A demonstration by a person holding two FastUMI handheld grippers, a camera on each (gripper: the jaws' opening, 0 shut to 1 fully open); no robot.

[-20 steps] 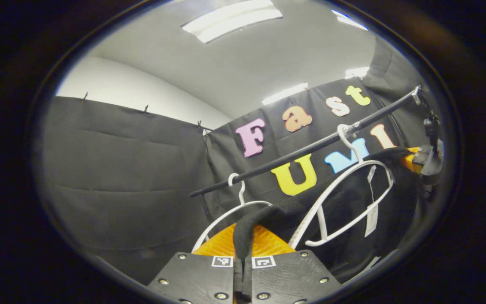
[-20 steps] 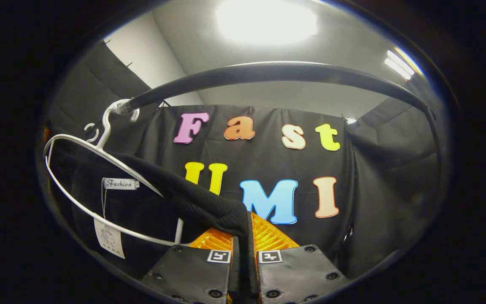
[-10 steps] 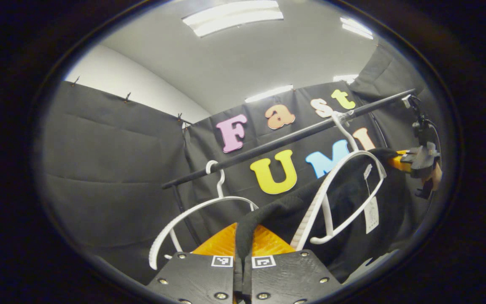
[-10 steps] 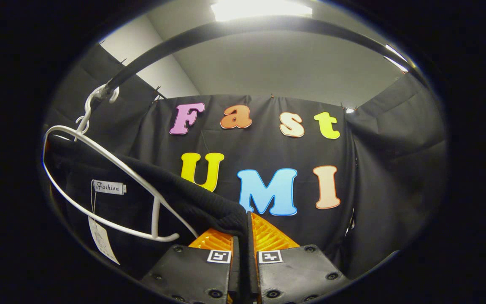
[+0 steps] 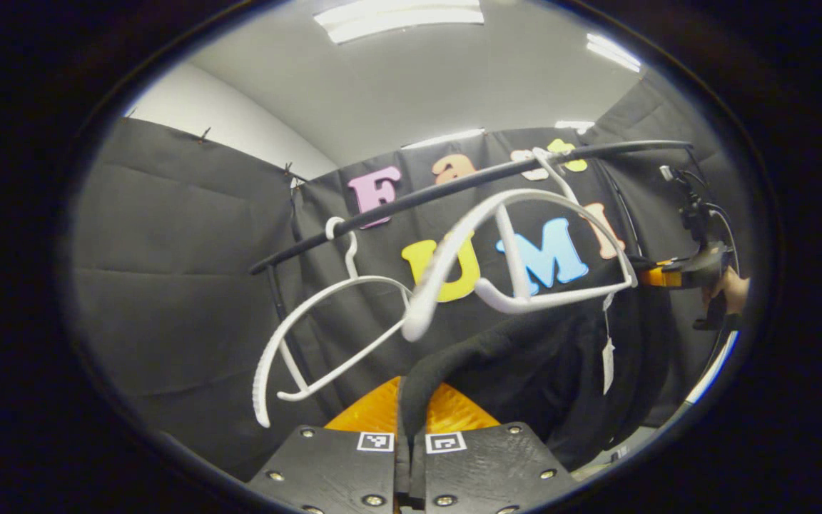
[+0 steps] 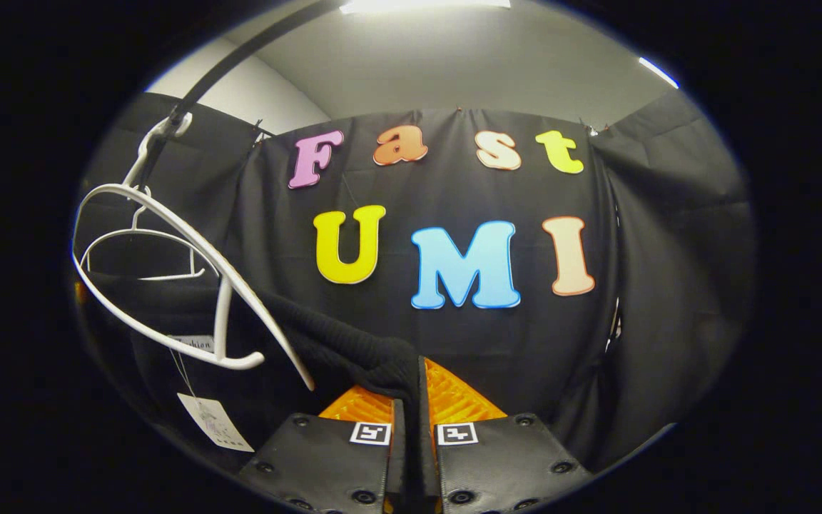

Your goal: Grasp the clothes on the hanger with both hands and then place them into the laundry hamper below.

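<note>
The black garment [image 5: 525, 357] hangs stretched between the two grippers, below the white hanger [image 5: 525, 243], and is clear of that hanger's arms. A paper tag [image 6: 215, 422] dangles from the garment's collar. The left gripper [image 5: 409, 457] has its fingers closed together, with a fold of the garment's edge pinched between them. The right gripper [image 6: 414, 457] is likewise closed, both fingers pressing on the opposite shoulder of the garment [image 6: 354, 350]. The hanger's hook sits on the black rail [image 5: 411, 200], tilted. A second, bare white hanger [image 5: 311, 335] hangs on the same rail, beside the first.
</note>
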